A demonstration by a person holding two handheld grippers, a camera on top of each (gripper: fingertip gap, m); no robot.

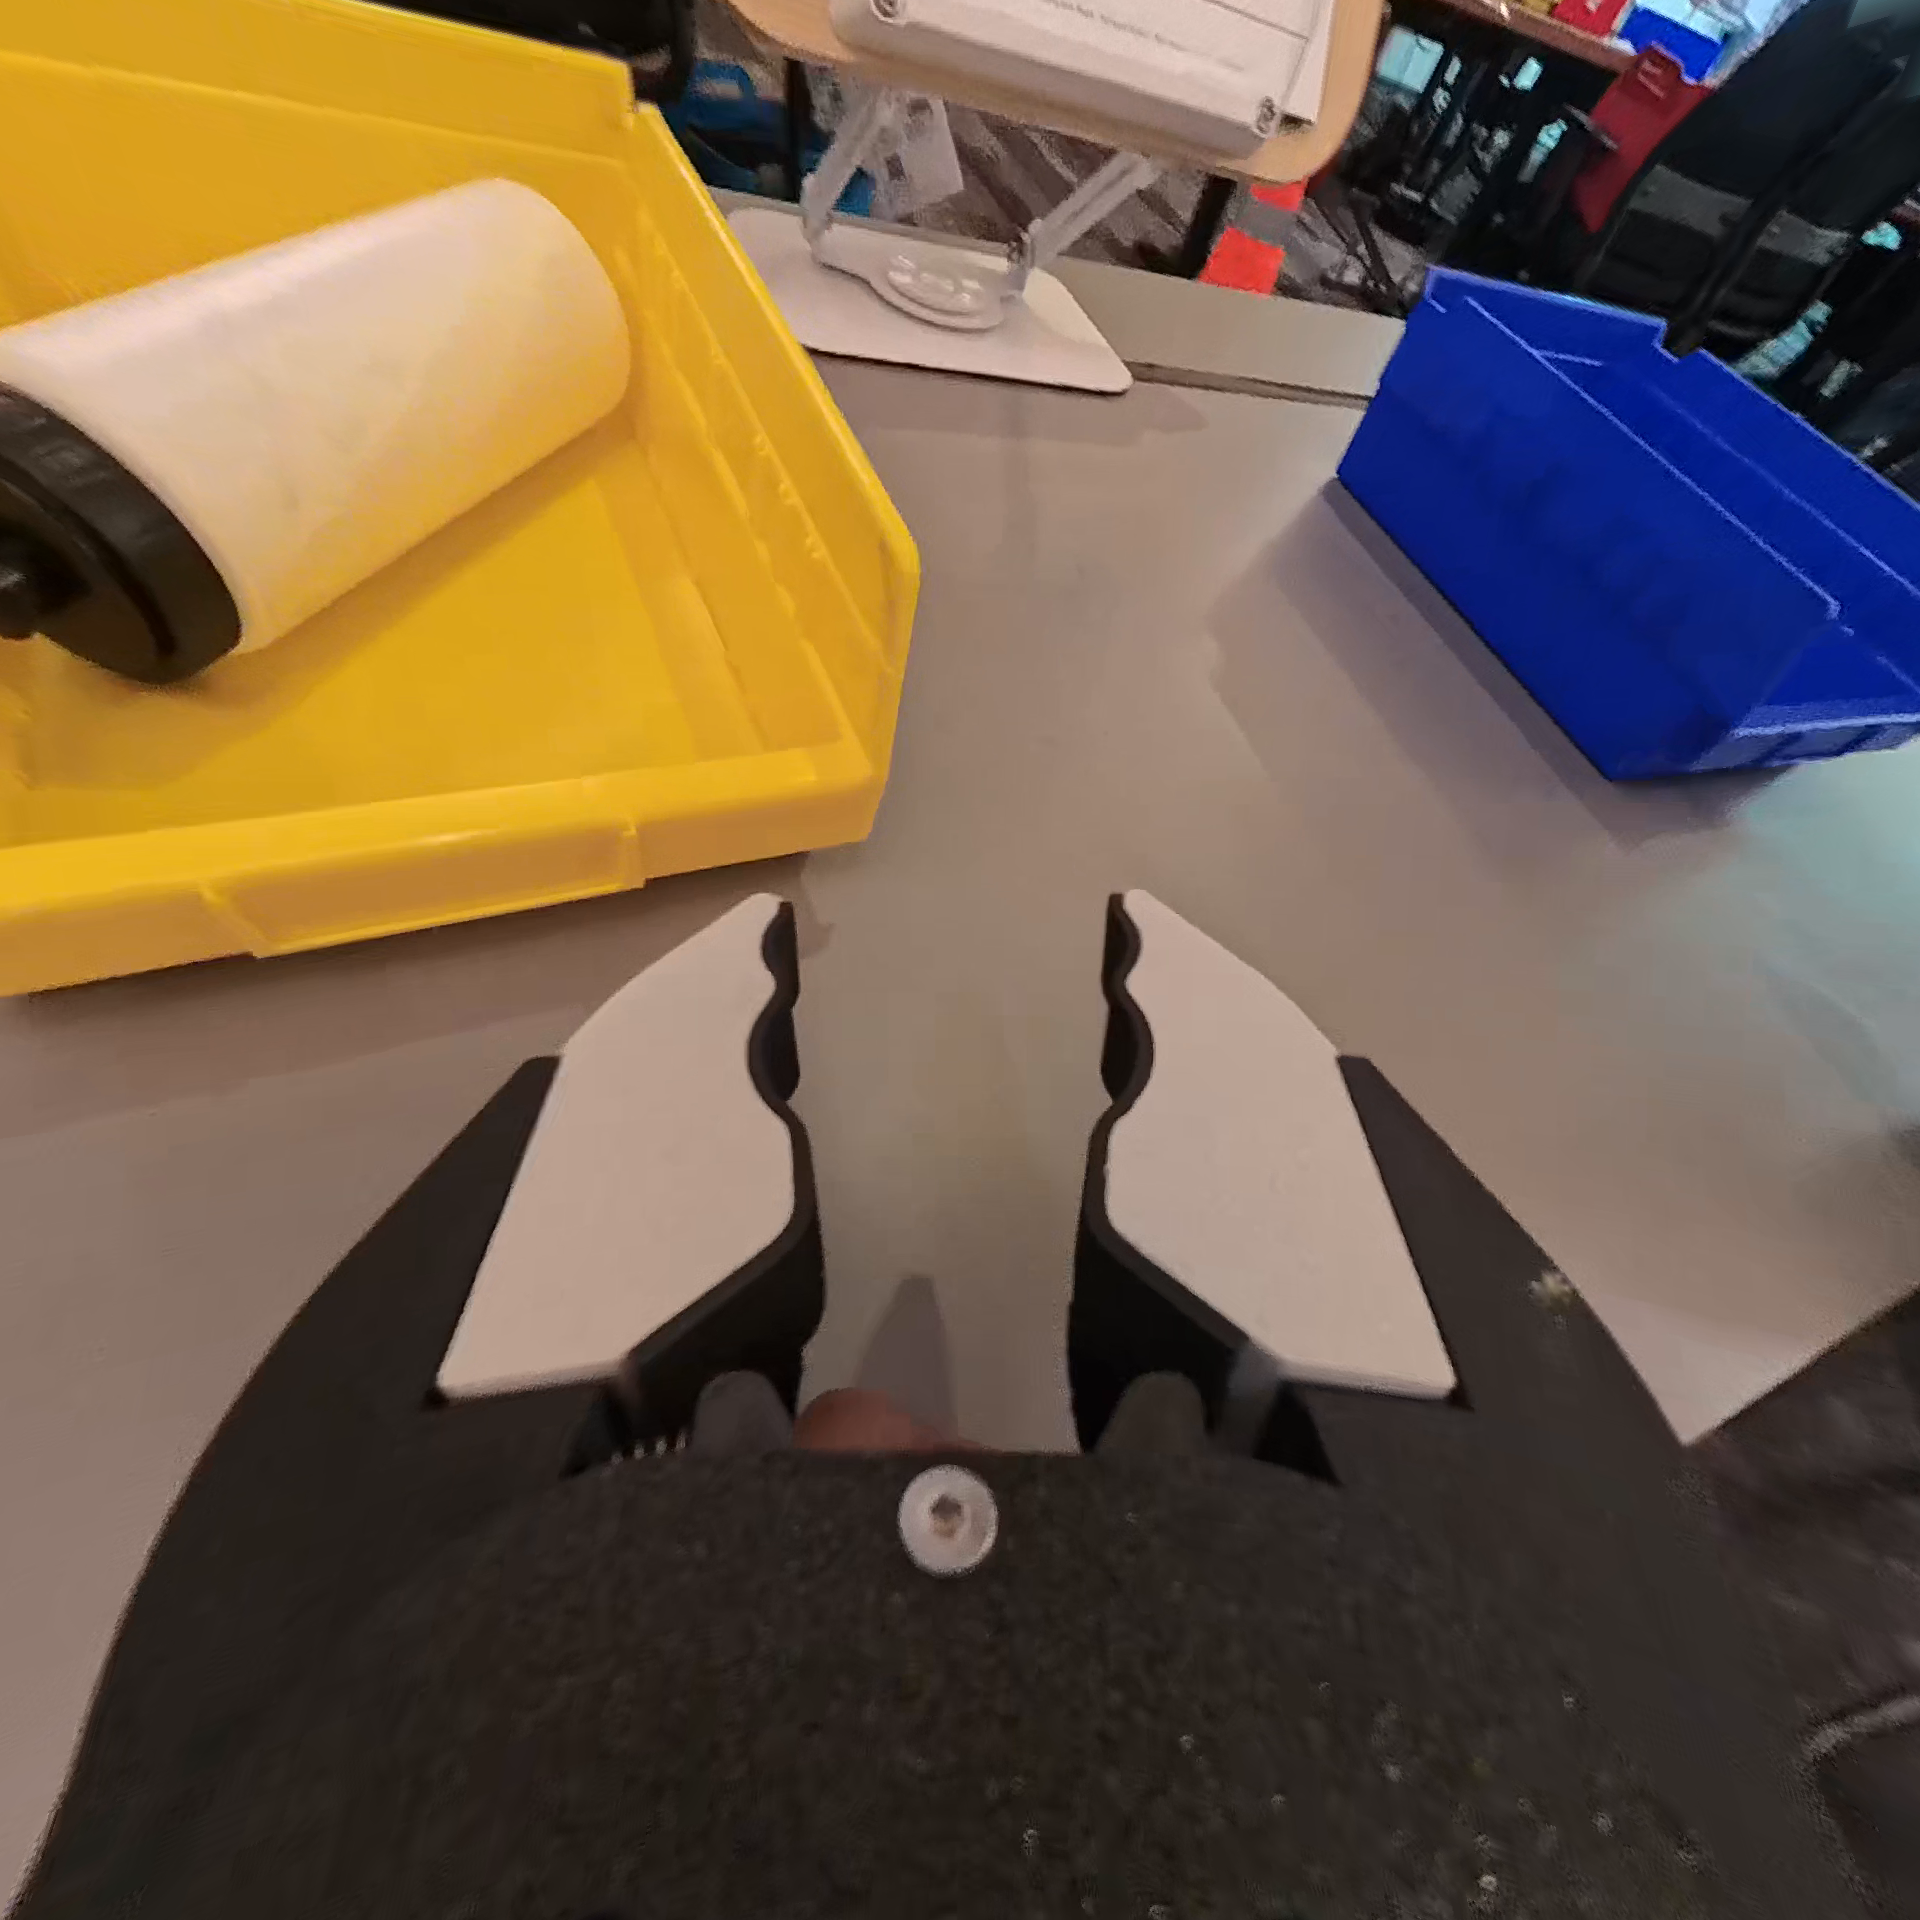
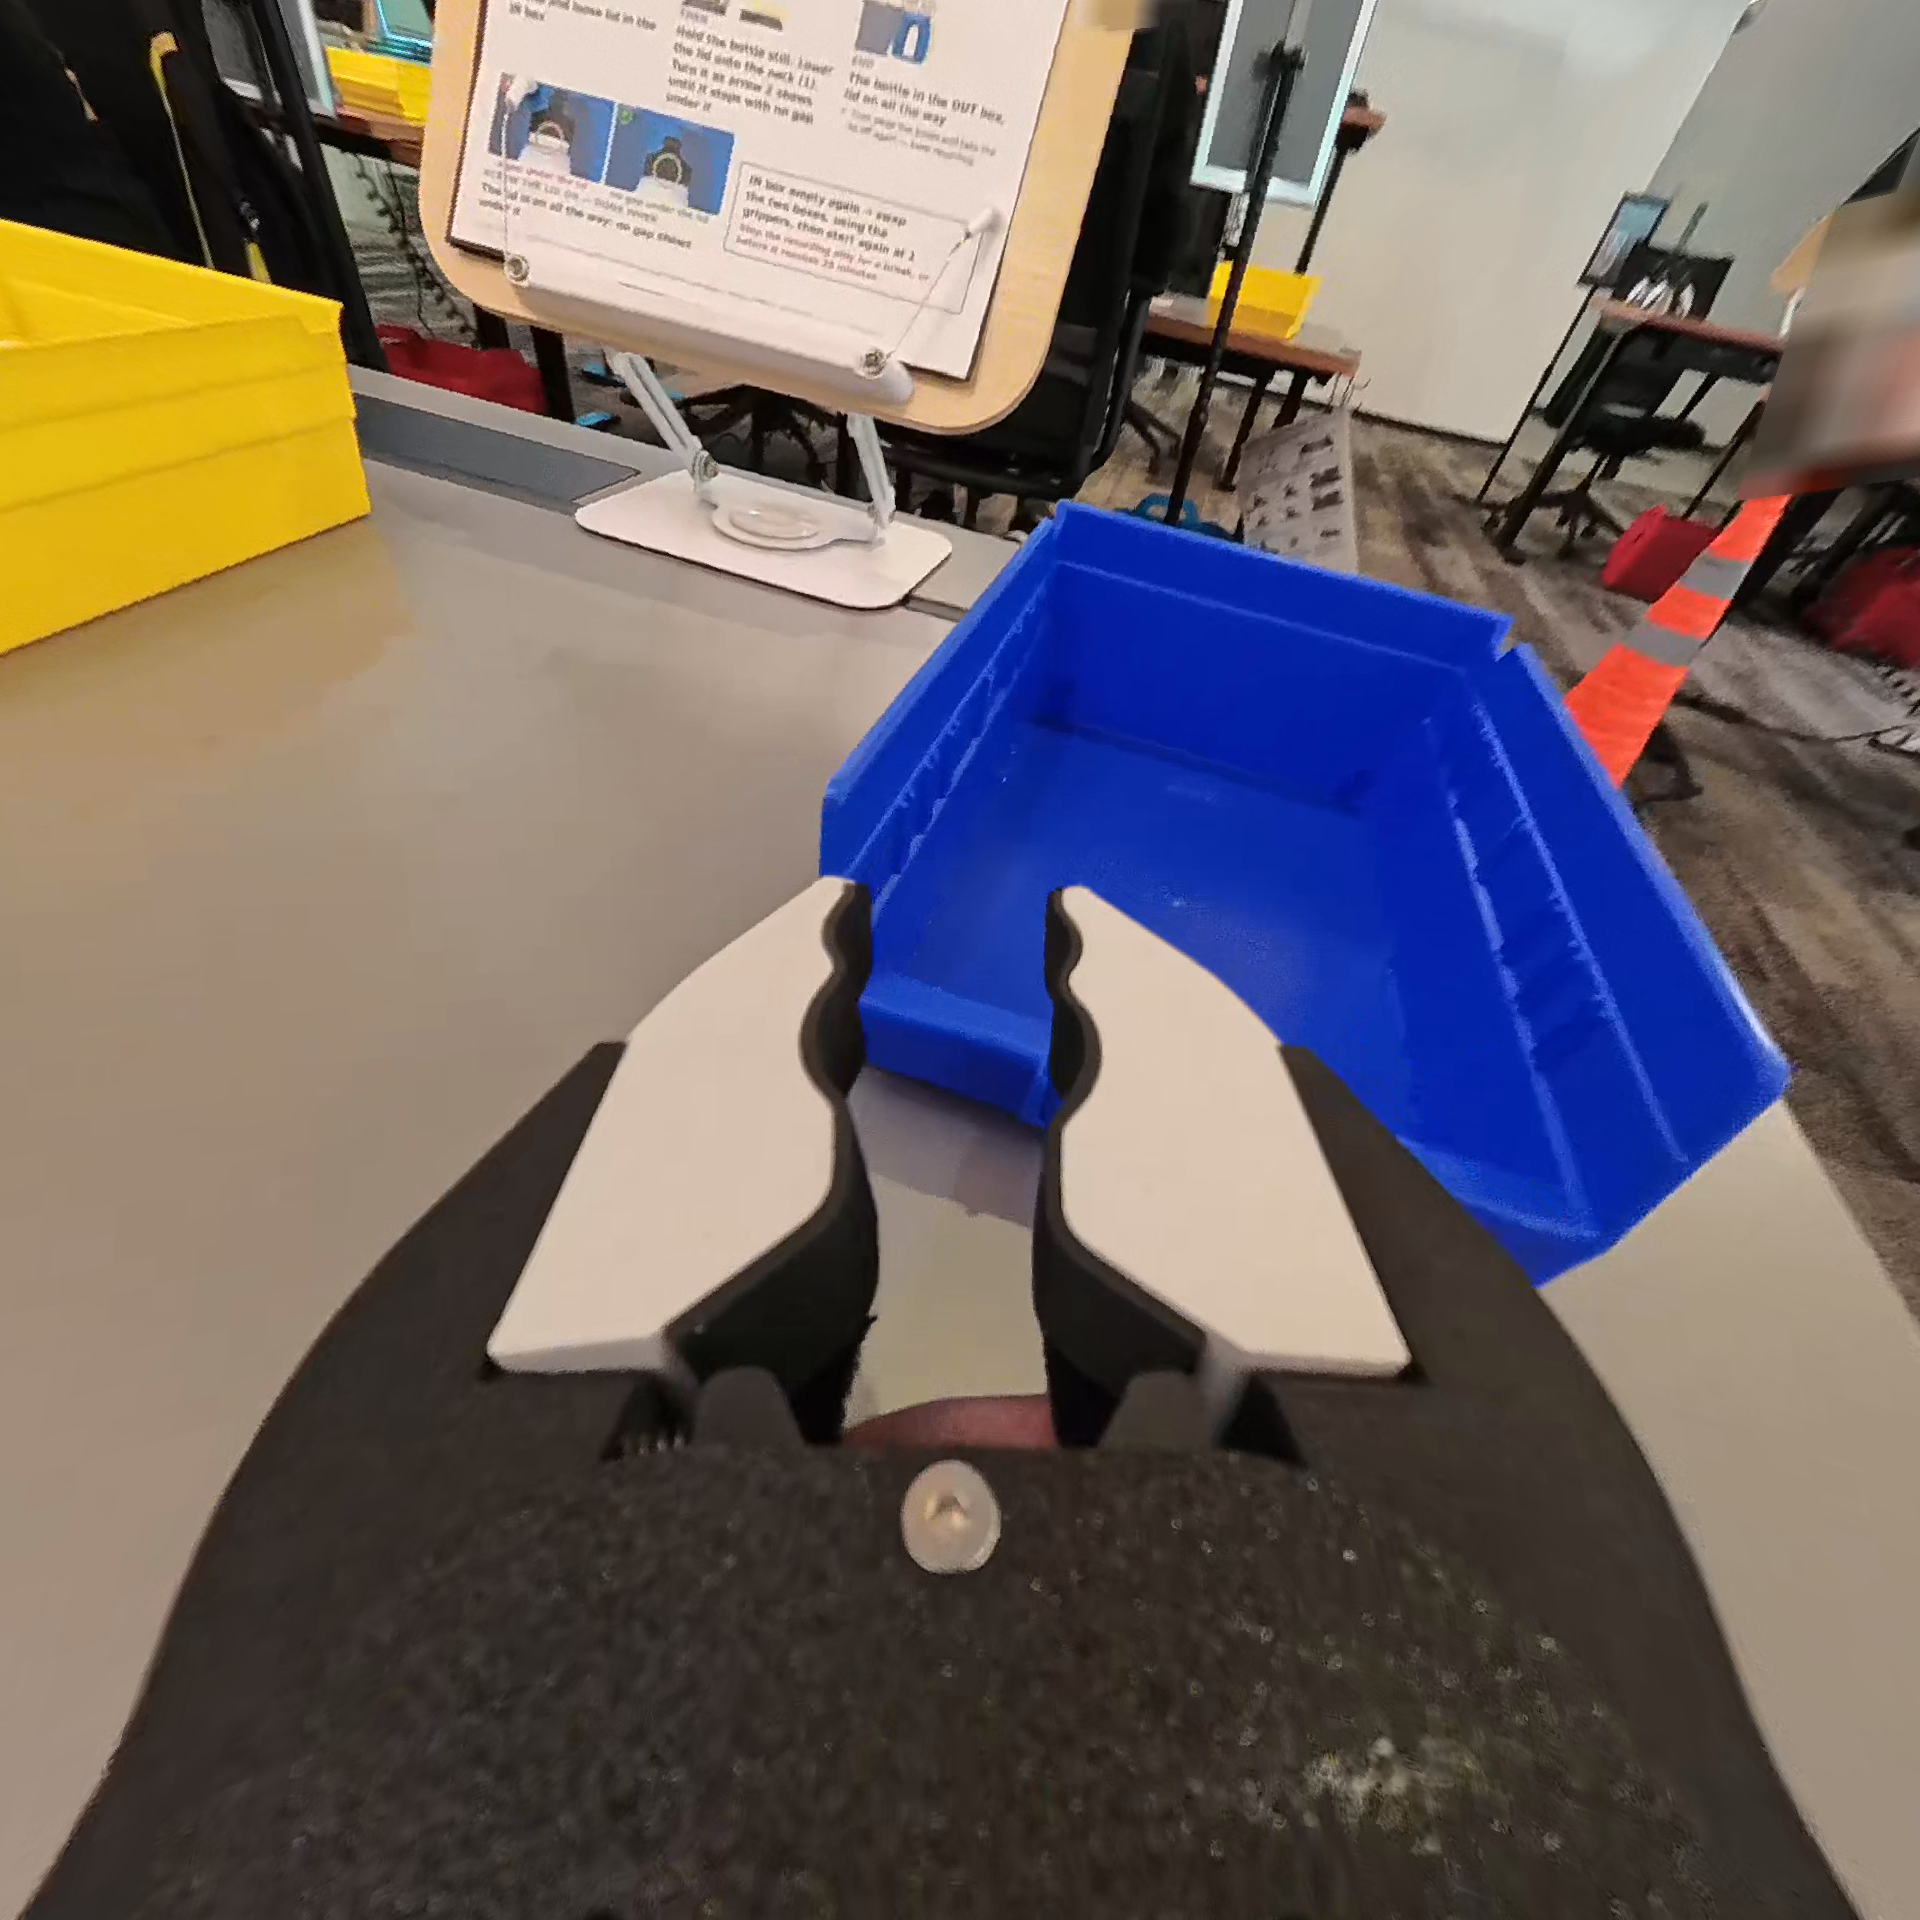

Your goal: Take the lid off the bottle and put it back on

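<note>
- White bottle with its black lid on lies on its side in the yellow bin, upper left of the left wrist view, well apart from the left gripper.
- Left gripper hovers over the grey table, fingers parted, holding nothing.
- Right gripper points at the blue bin, fingers slightly parted, holding nothing.

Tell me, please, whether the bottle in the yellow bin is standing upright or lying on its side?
Lying on its side: the white bottle rests lengthwise on the yellow bin floor, its black lid on.
</note>
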